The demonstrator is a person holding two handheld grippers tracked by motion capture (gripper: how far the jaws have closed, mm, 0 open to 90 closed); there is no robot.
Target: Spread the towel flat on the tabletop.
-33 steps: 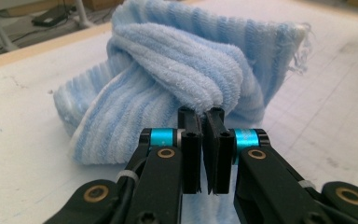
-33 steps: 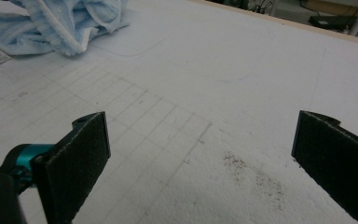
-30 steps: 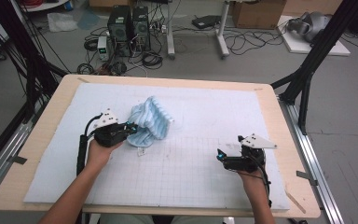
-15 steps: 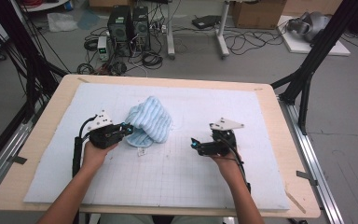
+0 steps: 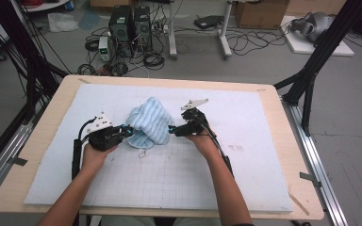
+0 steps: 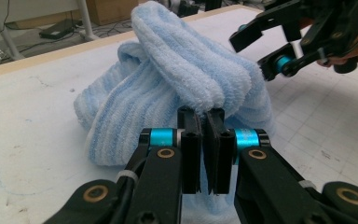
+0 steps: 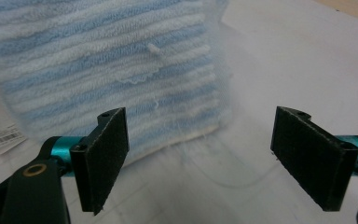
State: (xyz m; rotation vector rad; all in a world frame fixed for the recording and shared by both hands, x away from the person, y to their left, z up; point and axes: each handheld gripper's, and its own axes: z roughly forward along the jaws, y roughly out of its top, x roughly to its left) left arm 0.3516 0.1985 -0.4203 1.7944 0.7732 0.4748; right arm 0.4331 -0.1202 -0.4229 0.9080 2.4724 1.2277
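Note:
A light-blue striped towel [image 5: 148, 120] lies bunched in a mound on the white gridded mat [image 5: 264, 155]. My left gripper [image 5: 128, 131] is at its left side, shut on a fold of the towel [image 6: 182, 60]; the pads pinch the cloth at the left gripper's tips [image 6: 201, 116]. My right gripper [image 5: 171, 129] is close to the towel's right side and open. Its jaws have just been closing a little, with nothing between them. In the right gripper view the towel [image 7: 98, 56] hangs just ahead of the right gripper [image 7: 200, 116].
A small white label [image 5: 143, 153] lies on the mat below the towel. The mat covers a wooden table [image 5: 42, 141]. Computer cases [image 5: 132, 23], cables and black frame legs [image 5: 311, 80] stand on the floor beyond the far edge.
My right gripper has moved left across the mat from the right side up to the towel. The left gripper has stayed put, and the towel has shifted slightly right and bunched taller.

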